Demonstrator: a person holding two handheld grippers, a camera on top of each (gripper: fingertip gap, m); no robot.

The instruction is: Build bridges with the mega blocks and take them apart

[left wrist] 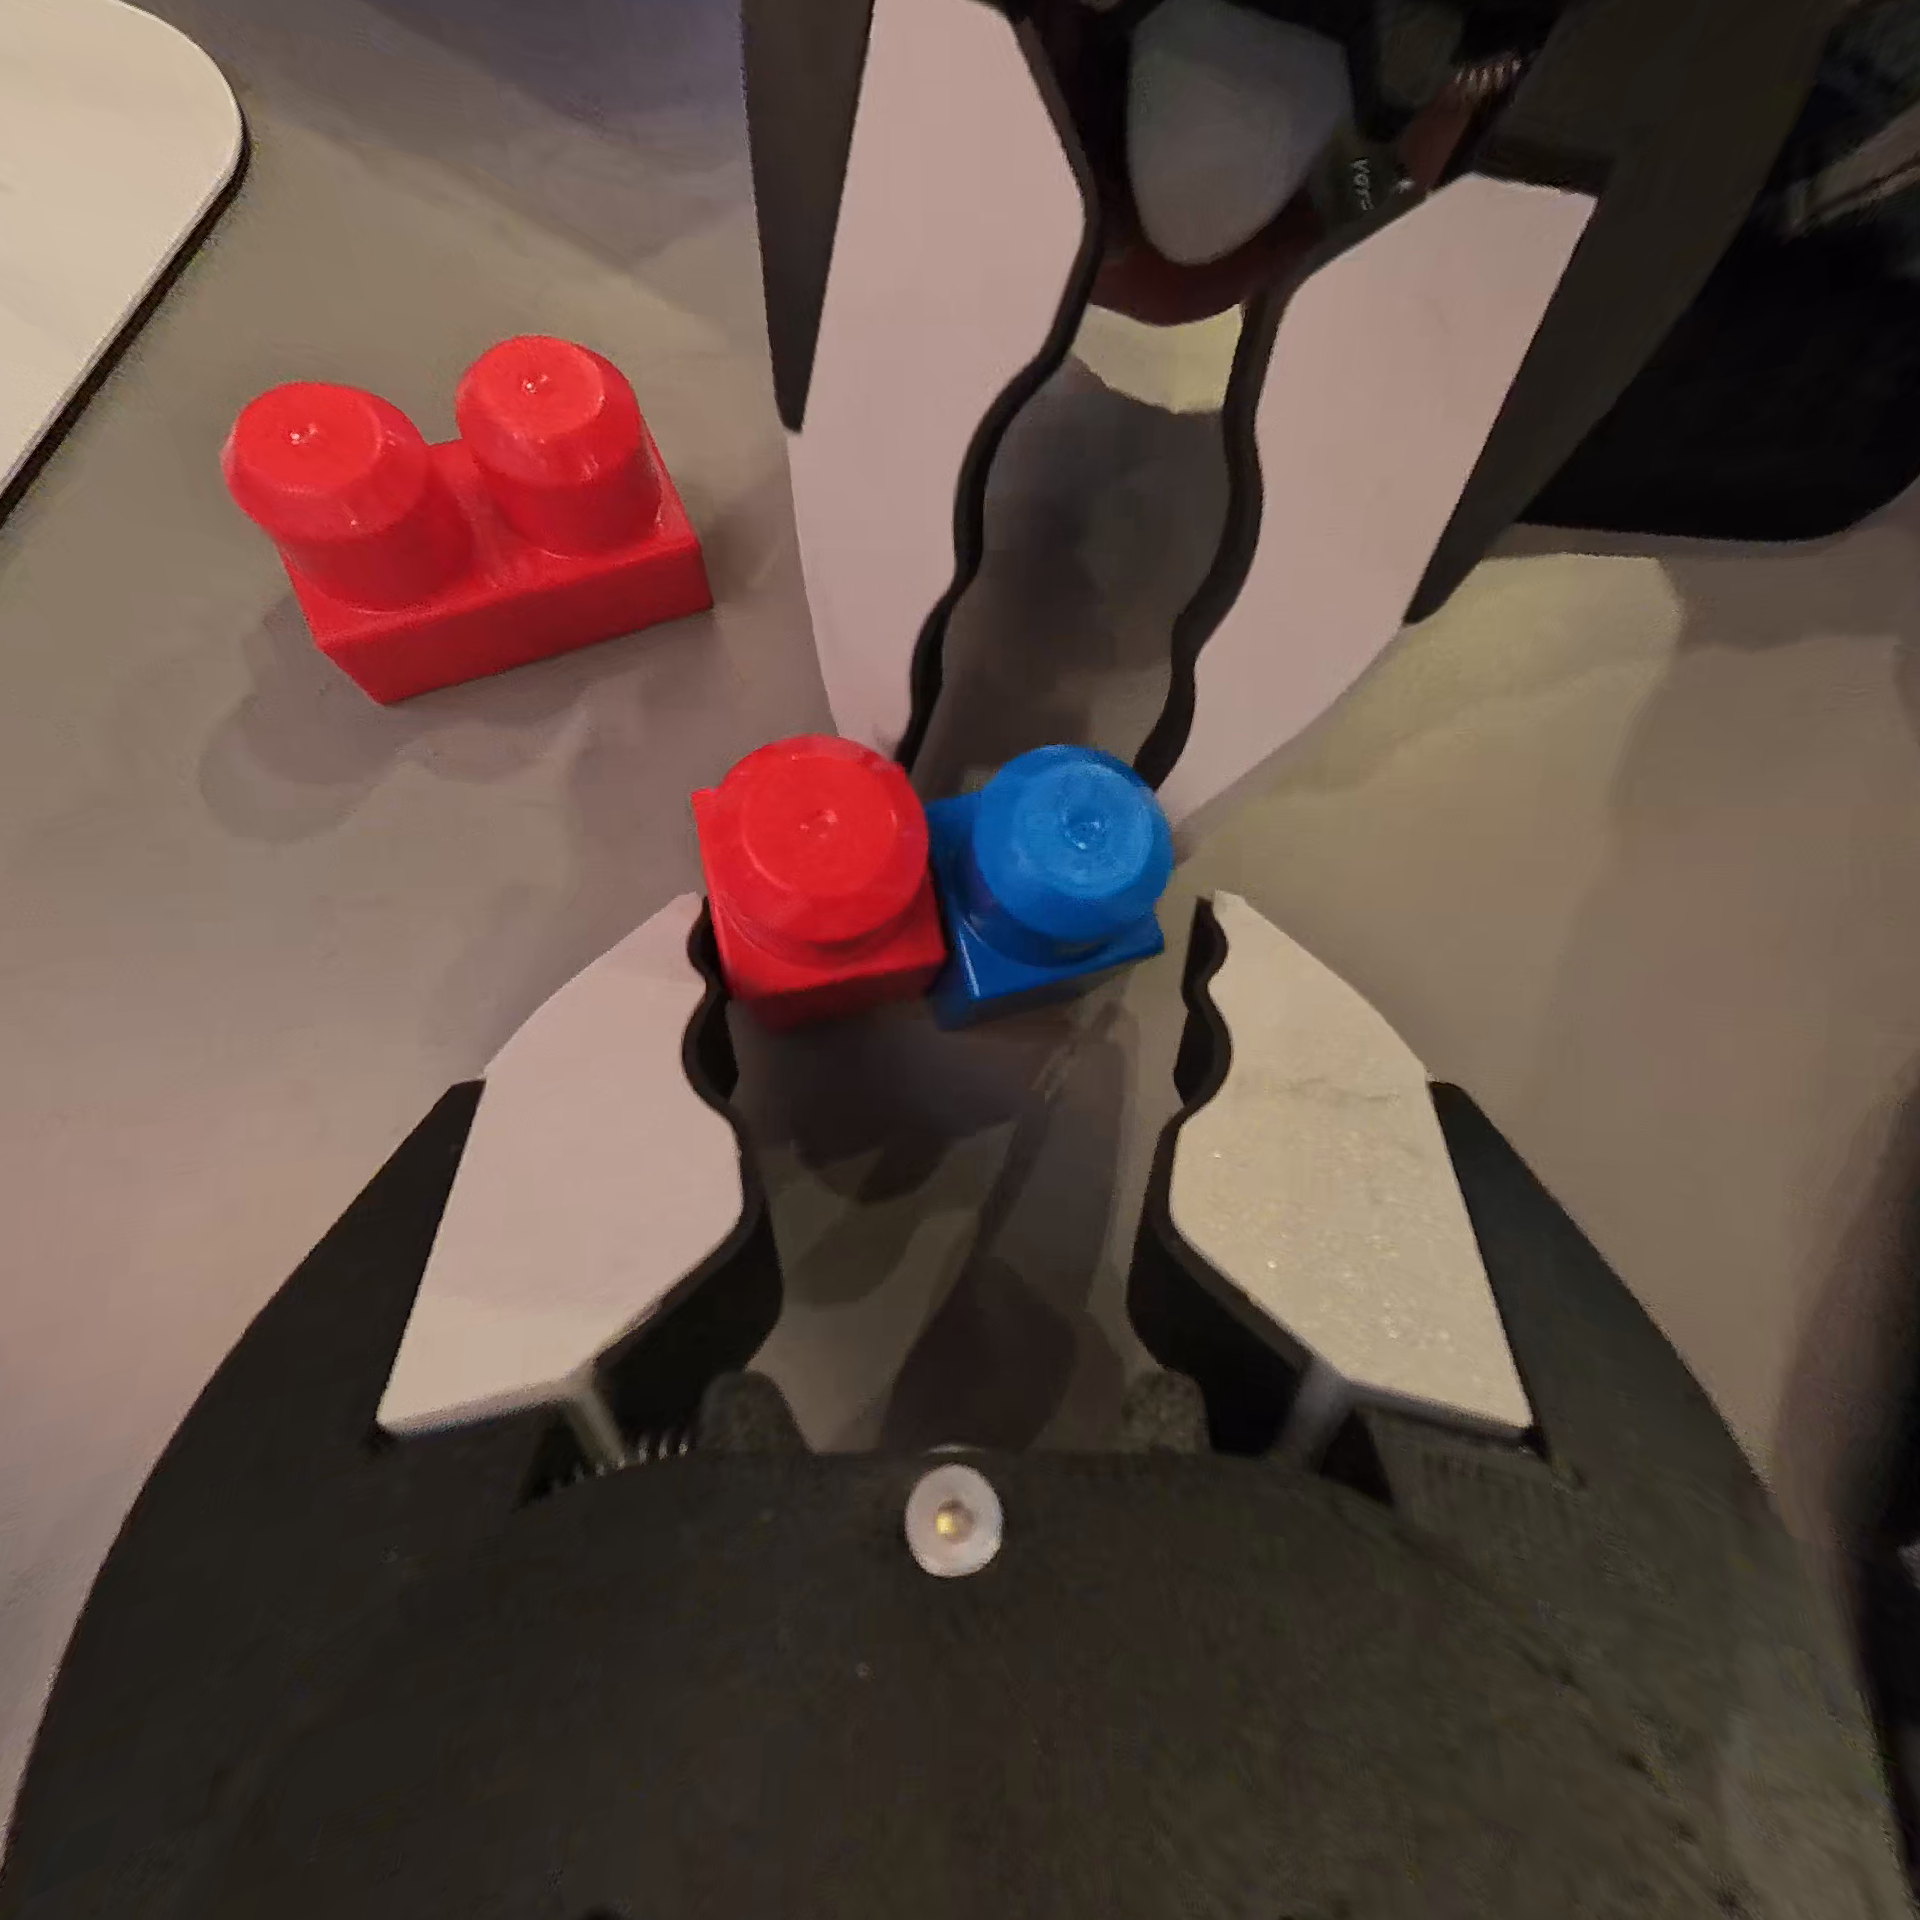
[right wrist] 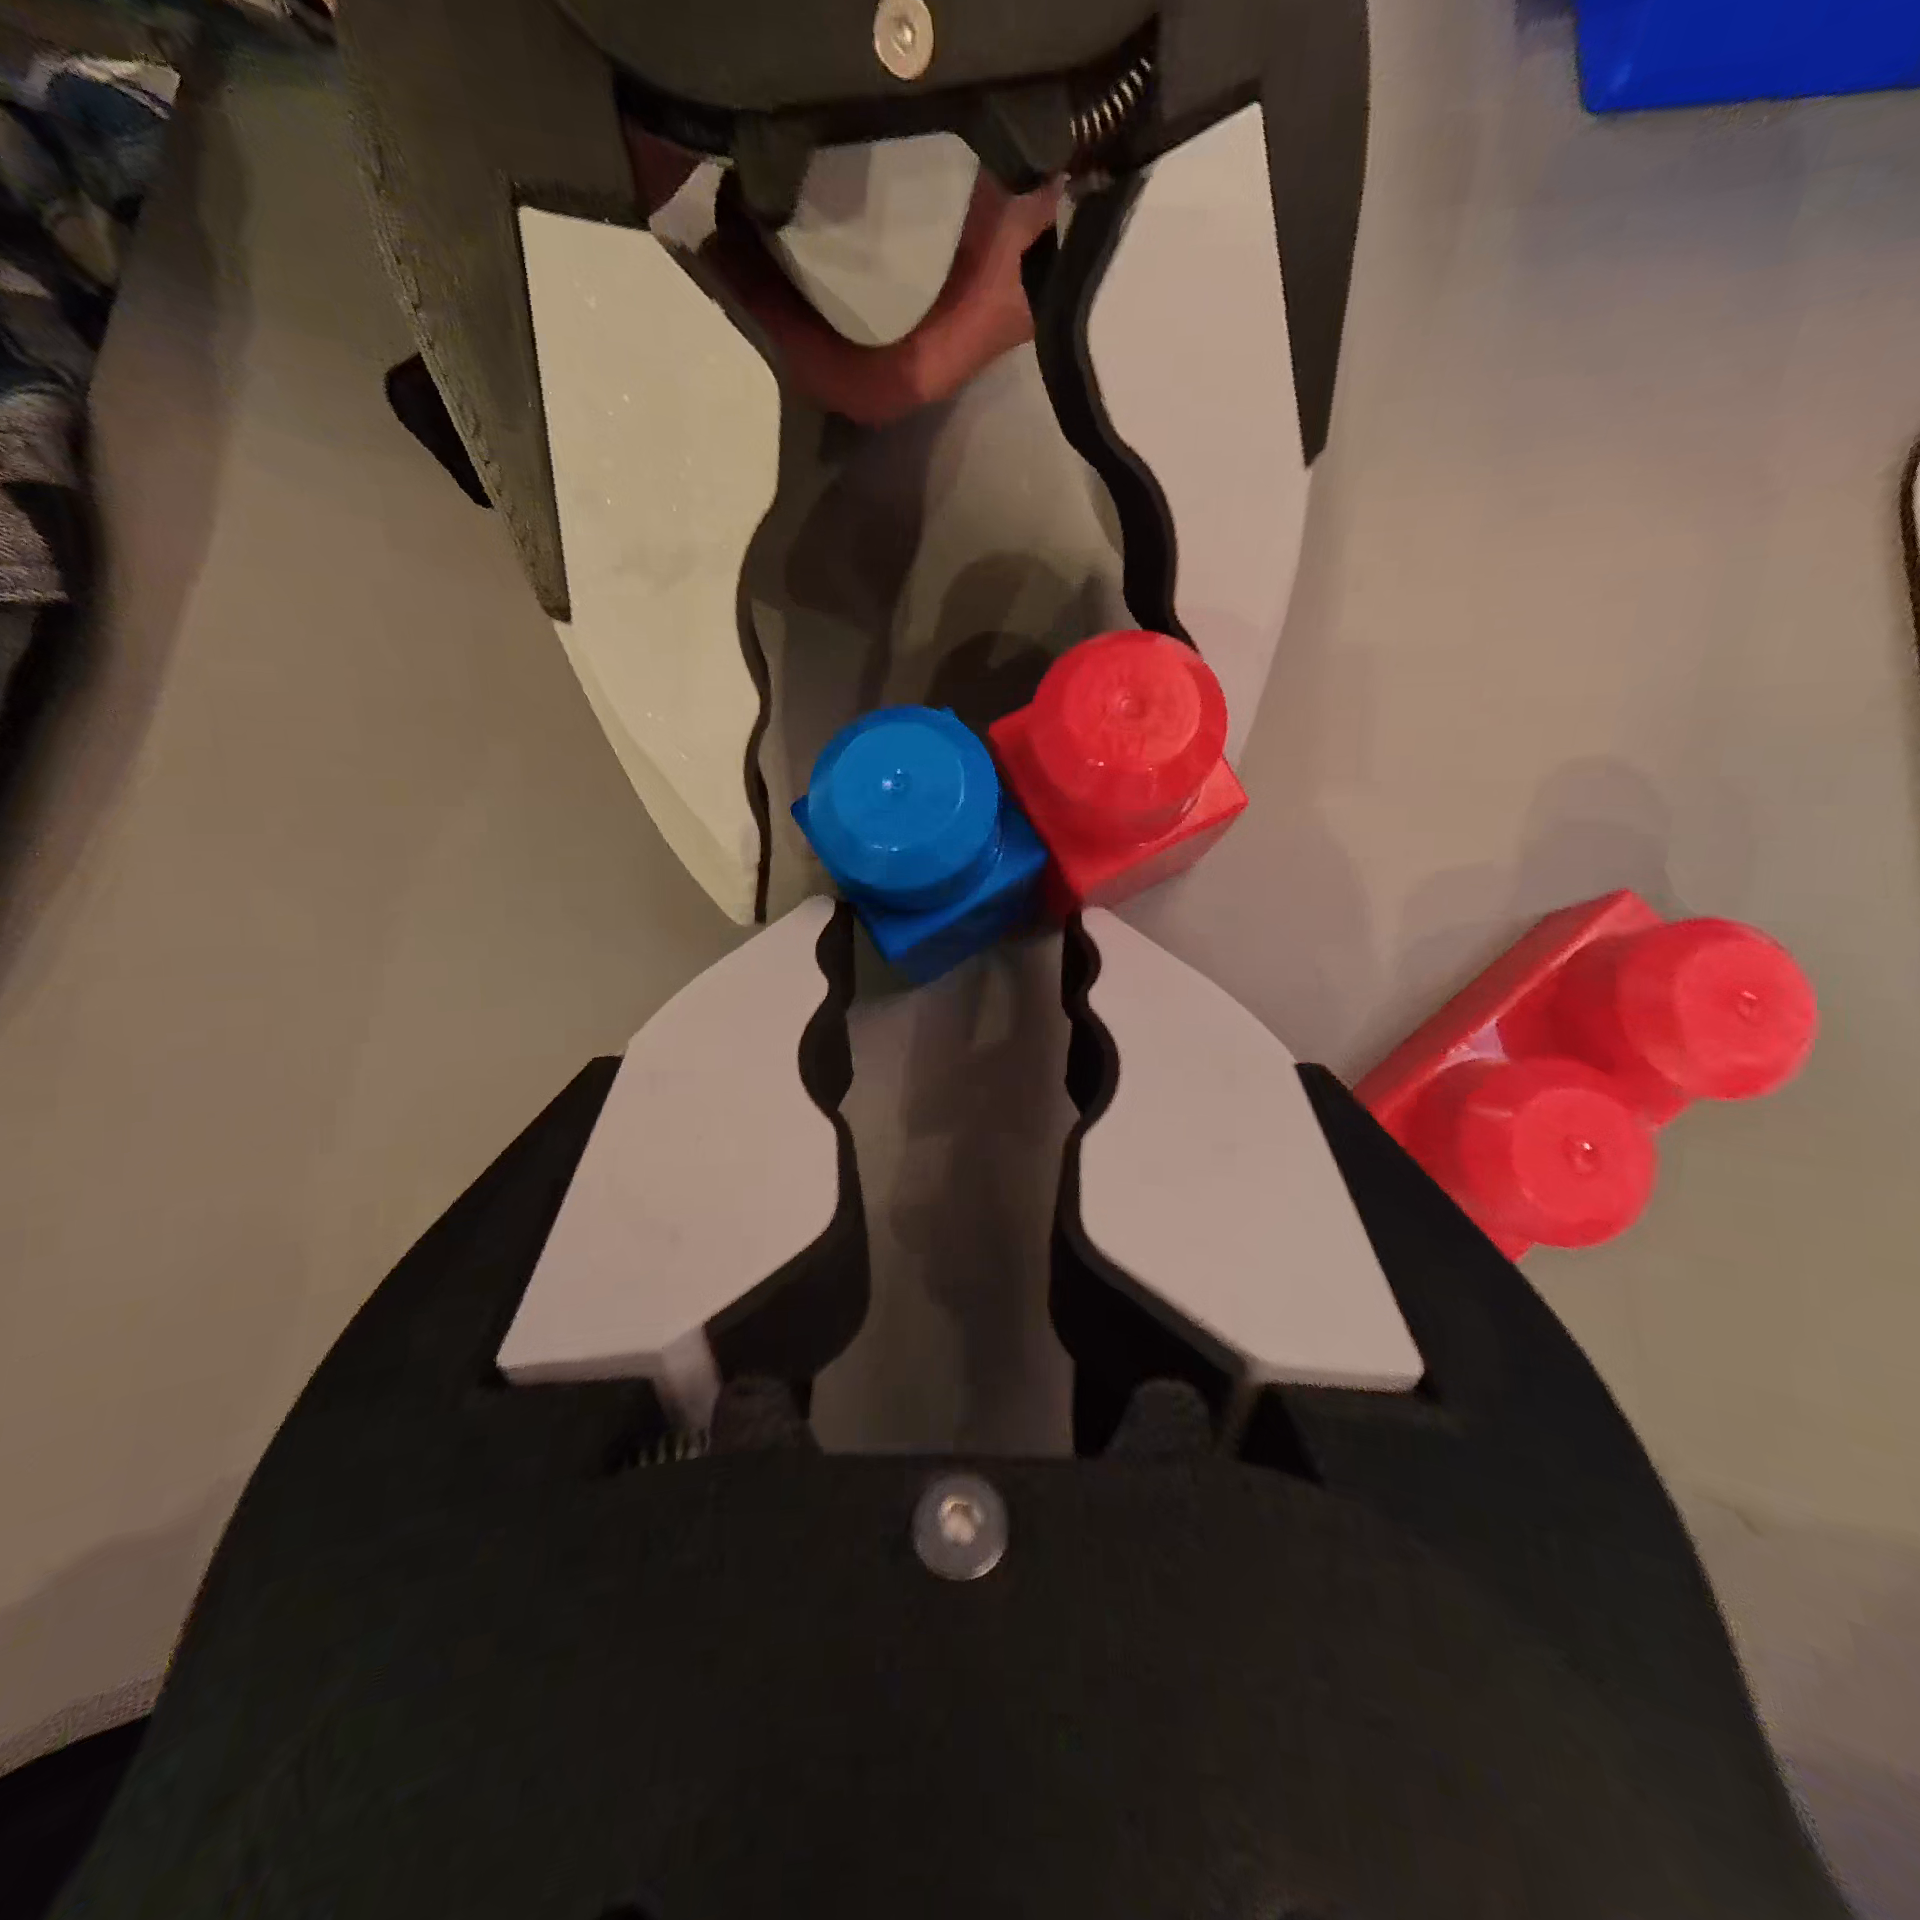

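Two single-stud mega blocks at mid-frame in both views, upright on the grey table (left wrist: 1558, 831): a red single block (left wrist: 821, 883) and a blue single block (left wrist: 1060, 894), side by side with their bases touching but slightly skewed to each other. Nothing capping the studs yet. Upper left in the left wrist view, lower right in the right wrist view: a red two-stud block (left wrist: 468, 520), studs up, well apart from the pair and untouched.

Around the pair, two tools nose to nose. Left gripper (left wrist: 951, 945) at the bottom of its own view, jaws wide apart, one fingertip (left wrist: 707, 966) against the red single block's side, the other clear of the blue one. Right gripper (right wrist: 951, 920) narrower, its tips flanking the near corner of the blue single block; whether they press on it cannot be told.

Further out, a pale rounded board (left wrist: 94, 208) at the upper left and a blue object (right wrist: 1745, 52) cut off at the upper right of the right wrist view.

Judged as pier-setting: squaring up the two supports before the span goes on, though equally readable as a bridge just dismantled. Next move, if building: square the two bases, release, fetch the two-stud block, then align its underside over both studs and press straight down, steadying the piers against tipping.
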